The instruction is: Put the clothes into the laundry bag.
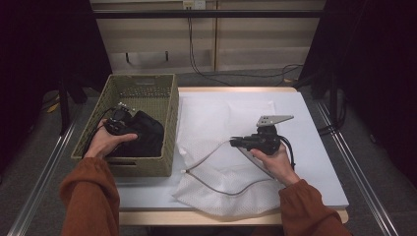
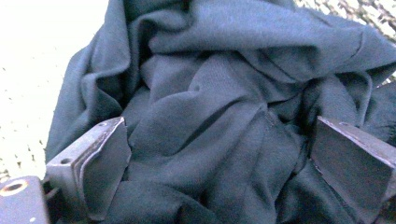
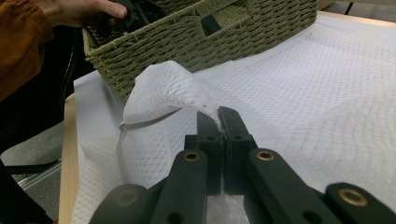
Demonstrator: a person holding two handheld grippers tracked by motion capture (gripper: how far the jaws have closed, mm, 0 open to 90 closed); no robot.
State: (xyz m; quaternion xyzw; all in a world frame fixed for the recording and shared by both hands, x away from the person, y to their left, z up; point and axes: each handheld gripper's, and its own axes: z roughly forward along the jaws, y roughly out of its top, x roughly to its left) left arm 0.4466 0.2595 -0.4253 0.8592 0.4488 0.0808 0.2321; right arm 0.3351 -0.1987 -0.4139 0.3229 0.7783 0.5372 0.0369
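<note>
- The white mesh laundry bag (image 1: 223,169) lay flat on the white-covered desk (image 1: 314,162); soft and light, it would be best taken by its wired rim.
- The olive woven basket (image 1: 169,118) stood touching the bag's left edge, crowding the opening.
- The dark crumpled cloth (image 2: 224,116) lay limp inside the basket; any fold would serve.
- The left gripper (image 2: 219,163) hung wide open over it, perhaps touching.
- The right gripper (image 3: 218,122) was clamped on the bag's mesh.

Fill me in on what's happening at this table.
A person works with a gripper in each hand. The left gripper, jaws open, reaches into the woven olive-green basket over a crumpled dark cloth garment. The right gripper is shut on a raised fold of the white mesh laundry bag, which lies on the white-covered table beside the basket.
</note>
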